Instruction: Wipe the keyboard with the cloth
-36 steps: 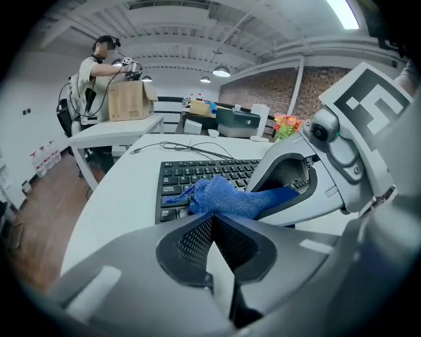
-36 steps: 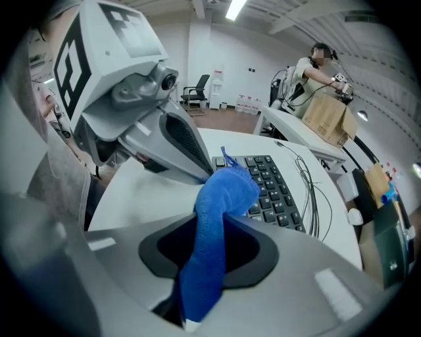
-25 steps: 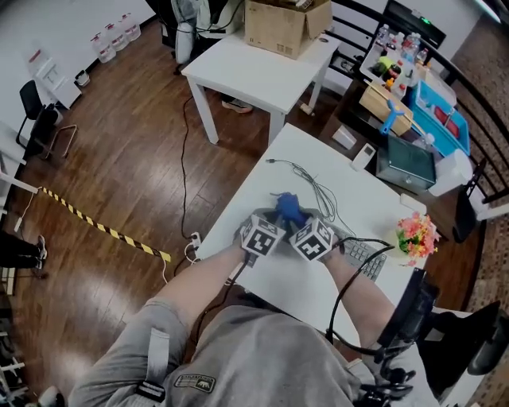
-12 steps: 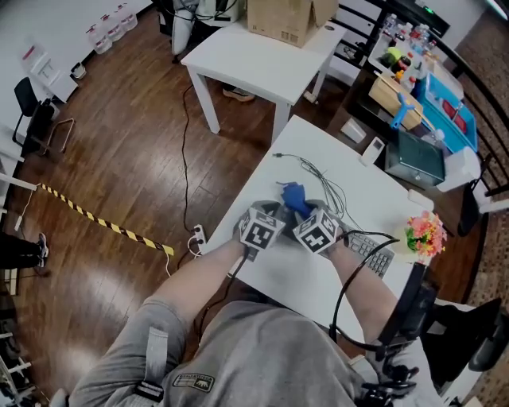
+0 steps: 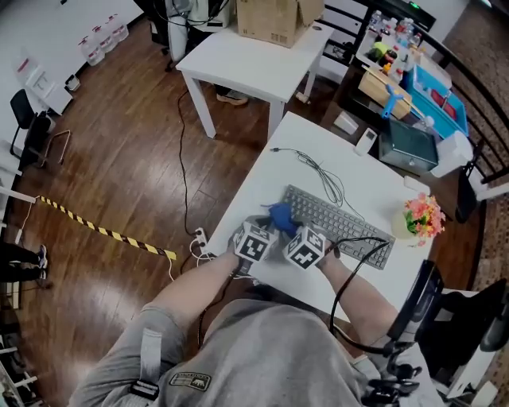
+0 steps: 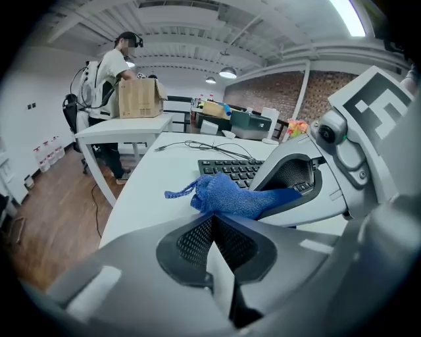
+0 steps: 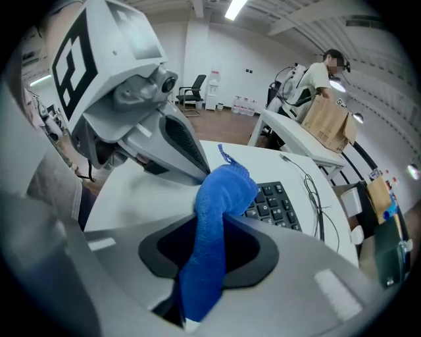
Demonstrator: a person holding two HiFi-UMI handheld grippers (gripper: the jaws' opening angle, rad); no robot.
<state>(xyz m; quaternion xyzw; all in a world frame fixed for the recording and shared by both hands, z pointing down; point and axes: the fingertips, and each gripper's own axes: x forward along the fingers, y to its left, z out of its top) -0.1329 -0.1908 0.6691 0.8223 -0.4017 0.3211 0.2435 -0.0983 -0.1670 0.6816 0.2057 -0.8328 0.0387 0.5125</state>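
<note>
A grey keyboard (image 5: 338, 221) lies slanted across the white table (image 5: 262, 179). A blue cloth (image 5: 280, 213) hangs bunched at the keyboard's near left end (image 6: 227, 169). My right gripper (image 7: 210, 224) is shut on the cloth (image 7: 220, 197), which runs down between its jaws. My left gripper (image 6: 210, 217) is shut, its tips right against the cloth (image 6: 230, 197); whether it pinches any fabric I cannot tell. In the head view both grippers sit side by side near the table's front edge, left (image 5: 266, 224) and right (image 5: 291, 229), pointing at the cloth.
A thin cable (image 5: 318, 176) trails over the table beyond the keyboard. A small flower pot (image 5: 420, 216) stands at the right end. A second white table (image 5: 238, 60) with a cardboard box (image 5: 274, 20) is behind, a person (image 6: 115, 66) beside it. A dark chair (image 5: 421, 302) stands to the right.
Both grippers have drawn back with the cloth toward the table's near edge. The keyboard, mostly hidden under them before, now shows along its whole length.
</note>
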